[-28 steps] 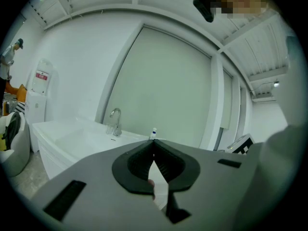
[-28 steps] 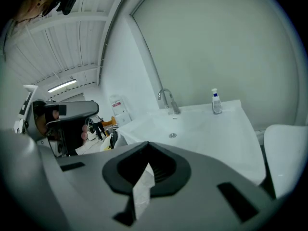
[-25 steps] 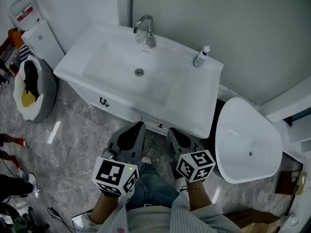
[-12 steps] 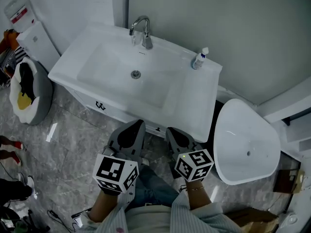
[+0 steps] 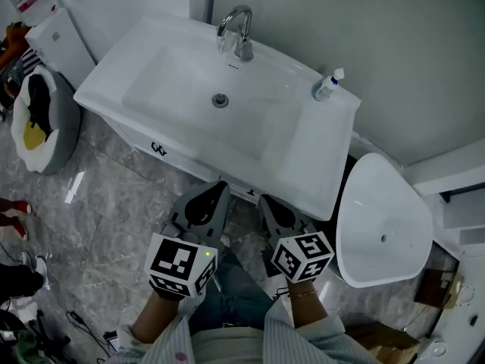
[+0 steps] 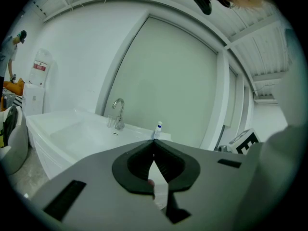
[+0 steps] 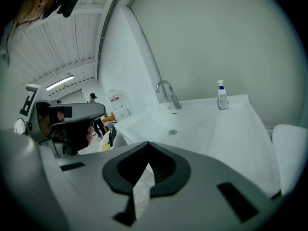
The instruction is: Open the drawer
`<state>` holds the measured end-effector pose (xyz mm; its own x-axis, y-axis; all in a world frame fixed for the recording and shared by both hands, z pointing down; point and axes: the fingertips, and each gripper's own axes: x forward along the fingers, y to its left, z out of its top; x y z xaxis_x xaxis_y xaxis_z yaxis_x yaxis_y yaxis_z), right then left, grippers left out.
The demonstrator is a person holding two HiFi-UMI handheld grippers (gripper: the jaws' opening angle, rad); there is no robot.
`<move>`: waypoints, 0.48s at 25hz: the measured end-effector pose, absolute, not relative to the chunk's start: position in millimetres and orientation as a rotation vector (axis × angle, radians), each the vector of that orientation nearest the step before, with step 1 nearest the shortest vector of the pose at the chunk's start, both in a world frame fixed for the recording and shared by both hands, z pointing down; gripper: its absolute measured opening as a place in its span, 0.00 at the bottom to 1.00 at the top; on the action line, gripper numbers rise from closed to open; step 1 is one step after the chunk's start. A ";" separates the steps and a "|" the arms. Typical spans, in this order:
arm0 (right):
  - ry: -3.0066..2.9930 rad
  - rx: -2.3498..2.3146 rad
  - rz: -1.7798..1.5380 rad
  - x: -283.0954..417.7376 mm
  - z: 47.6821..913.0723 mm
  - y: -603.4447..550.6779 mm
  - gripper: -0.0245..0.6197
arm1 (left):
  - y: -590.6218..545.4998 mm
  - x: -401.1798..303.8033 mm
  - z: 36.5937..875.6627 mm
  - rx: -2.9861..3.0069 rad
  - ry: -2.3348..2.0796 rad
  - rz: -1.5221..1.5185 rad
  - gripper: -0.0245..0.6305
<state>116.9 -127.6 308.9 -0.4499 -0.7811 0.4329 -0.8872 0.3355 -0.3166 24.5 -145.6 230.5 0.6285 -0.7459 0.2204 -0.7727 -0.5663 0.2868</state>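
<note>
Cool, even indoor light; crisp head view, fisheye gripper views.
A ceiling strip [image 7: 60, 83] glows overhead. The white sink [image 5: 182, 89] is bright, and a pale glare streak lies on the glossy floor [image 5: 74, 188]. Both gripper views warp toward black corners, where the left gripper [image 6: 154, 142] and right gripper [image 7: 147, 146] look dim and soft.

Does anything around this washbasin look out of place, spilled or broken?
Nothing is spilled or broken. The bottle stands upright on the sink top, and the drawer looks shut. One oddity: a loose-looking white basin with a drain hole sits beside the sink, at its right.
</note>
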 end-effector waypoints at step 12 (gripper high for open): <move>-2.341 1.485 0.817 95.8 376.6 -125.7 0.05 | -139.0 15.4 290.5 2.463 -1.187 0.155 0.06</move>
<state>95.8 -125.7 376.6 -0.4489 -0.7487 0.4878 -0.8896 0.3230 -0.3230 15.4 -139.0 290.5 0.6334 -0.7261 0.2678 -0.7705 -0.5594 0.3056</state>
